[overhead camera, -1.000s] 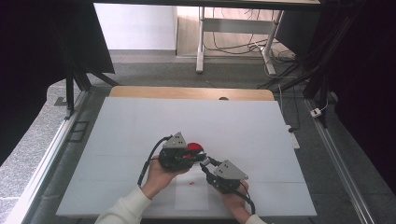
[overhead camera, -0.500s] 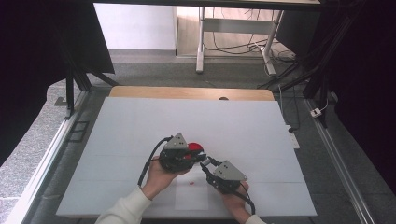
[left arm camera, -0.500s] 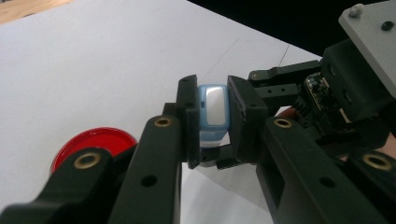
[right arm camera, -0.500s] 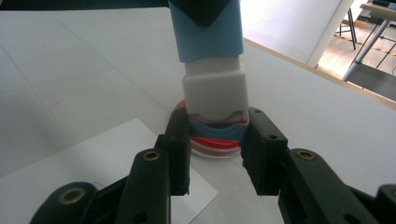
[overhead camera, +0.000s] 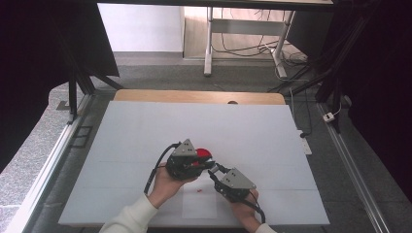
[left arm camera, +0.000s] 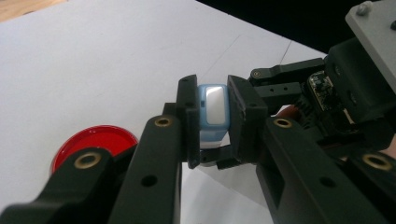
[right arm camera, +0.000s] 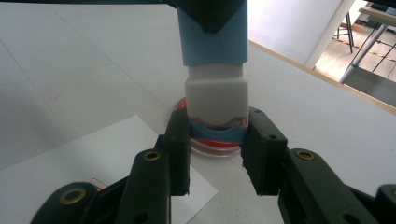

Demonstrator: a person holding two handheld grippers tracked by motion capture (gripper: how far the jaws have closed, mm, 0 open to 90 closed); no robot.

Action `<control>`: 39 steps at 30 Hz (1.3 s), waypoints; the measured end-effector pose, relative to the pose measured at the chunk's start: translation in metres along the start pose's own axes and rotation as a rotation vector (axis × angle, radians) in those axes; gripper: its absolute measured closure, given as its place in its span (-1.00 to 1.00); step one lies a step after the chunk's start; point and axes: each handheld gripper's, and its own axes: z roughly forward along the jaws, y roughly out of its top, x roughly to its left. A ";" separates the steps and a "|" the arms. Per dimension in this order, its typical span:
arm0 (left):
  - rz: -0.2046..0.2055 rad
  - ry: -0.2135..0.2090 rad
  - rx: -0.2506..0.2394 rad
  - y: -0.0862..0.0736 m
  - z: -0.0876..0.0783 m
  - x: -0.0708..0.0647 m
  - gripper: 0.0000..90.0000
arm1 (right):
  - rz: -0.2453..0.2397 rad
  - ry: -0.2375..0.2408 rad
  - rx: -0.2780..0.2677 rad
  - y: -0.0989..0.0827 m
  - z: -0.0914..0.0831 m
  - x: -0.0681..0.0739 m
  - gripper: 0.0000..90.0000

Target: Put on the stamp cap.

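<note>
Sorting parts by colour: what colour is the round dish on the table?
Red dish, clearest in the left gripper view.

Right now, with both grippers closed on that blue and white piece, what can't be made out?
- High view: the blue and white piece is too small and lies hidden between the left gripper and the right gripper.
- Left gripper view: its lower end is covered by the fingers.
- Right gripper view: its top is cut off by the upper edge; the red dish sits mostly behind it.
- The small red mark is too small to identify.
</note>
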 end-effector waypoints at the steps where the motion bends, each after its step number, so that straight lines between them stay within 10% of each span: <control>1: -0.003 -0.005 0.001 0.000 0.000 0.001 0.67 | 0.003 0.003 -0.001 0.000 0.000 0.000 0.42; 39: -0.045 -0.044 0.030 -0.010 0.010 0.007 0.68 | -0.031 0.012 0.041 0.001 0.001 0.001 0.42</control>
